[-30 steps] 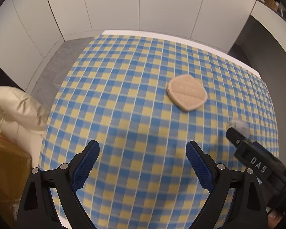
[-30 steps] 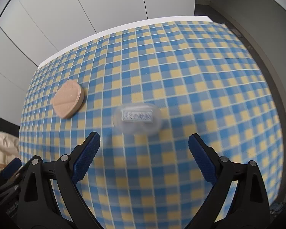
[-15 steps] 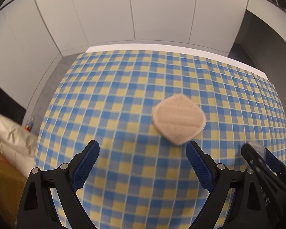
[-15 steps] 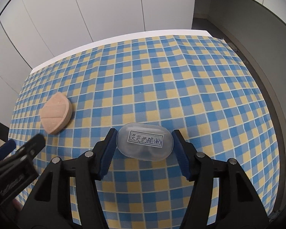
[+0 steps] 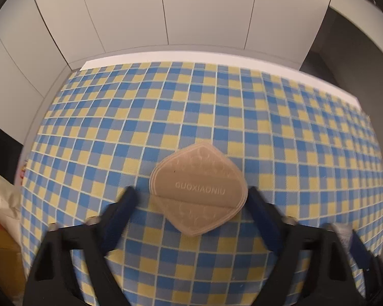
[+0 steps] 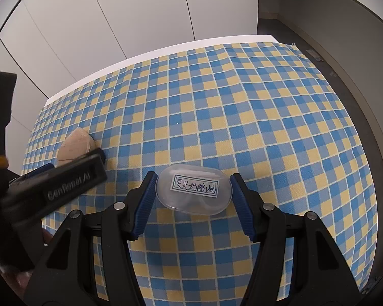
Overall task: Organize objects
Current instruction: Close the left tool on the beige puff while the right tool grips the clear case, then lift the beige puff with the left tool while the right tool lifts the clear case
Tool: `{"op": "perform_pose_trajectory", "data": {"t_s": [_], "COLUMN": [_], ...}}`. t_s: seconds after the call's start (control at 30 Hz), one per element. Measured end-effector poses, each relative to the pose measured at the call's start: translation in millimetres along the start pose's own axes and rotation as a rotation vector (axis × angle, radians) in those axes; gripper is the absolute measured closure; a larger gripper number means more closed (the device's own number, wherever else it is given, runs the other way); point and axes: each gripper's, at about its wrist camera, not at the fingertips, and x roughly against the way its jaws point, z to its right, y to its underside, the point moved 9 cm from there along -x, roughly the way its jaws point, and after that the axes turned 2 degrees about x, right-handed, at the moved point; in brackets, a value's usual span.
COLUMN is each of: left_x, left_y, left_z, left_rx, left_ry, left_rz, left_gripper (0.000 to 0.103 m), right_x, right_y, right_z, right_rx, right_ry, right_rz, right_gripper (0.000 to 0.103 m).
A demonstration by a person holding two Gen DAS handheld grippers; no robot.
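The left hand-held gripper (image 5: 191, 197) is down at the surface (image 5: 217, 117) with its two blue-padded fingers set wide on either side of a tan, diamond-shaped pad (image 5: 198, 191) embossed with the letters GUOXIAONIU. The right finger looks to be at the pad's right corner, while a strip of cloth shows between the left finger and the pad's left edge, so the jaws are open around it rather than closed on it; both fingers are blurred. The pad lies flat on the blue, yellow and white checked cloth, in the near half of the surface and well clear of the white far edge. The right hand-held gripper (image 6: 193, 191) has its jaws brought in around a clear oval plastic case (image 6: 194, 191) bearing a white handwritten label; the right pad seems to touch the case's end and the left pad sits just beside it, but whether they are truly pressing cannot be told. The case rests on the cloth toward the near edge, to the right of the pad and well apart from it. White cabinet panels (image 5: 166, 12) stand beyond the far edge.
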Motion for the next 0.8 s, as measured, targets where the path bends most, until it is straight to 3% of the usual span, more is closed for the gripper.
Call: {"op": "perform_pose_trajectory", "data": {"t_s": [0.43, 0.8], "left_x": [39.4, 93.0], "left_y": [2.1, 8.3], "left_z": [-13.2, -21.8], "left_rx": [-0.035, -0.063], "left_ry": [-0.043, -0.075], "left_rz": [0.039, 0.038], "left_gripper": [0.038, 0.039], "right_x": [11.6, 38.5], "right_y": [-3.9, -2.0], "right_z": [-10.4, -26.9], "right_rx": [0.092, 0.131], "right_ry": [0.036, 0.043], "right_rz": [0.025, -0.018], "right_gripper": [0.042, 0.042]}}
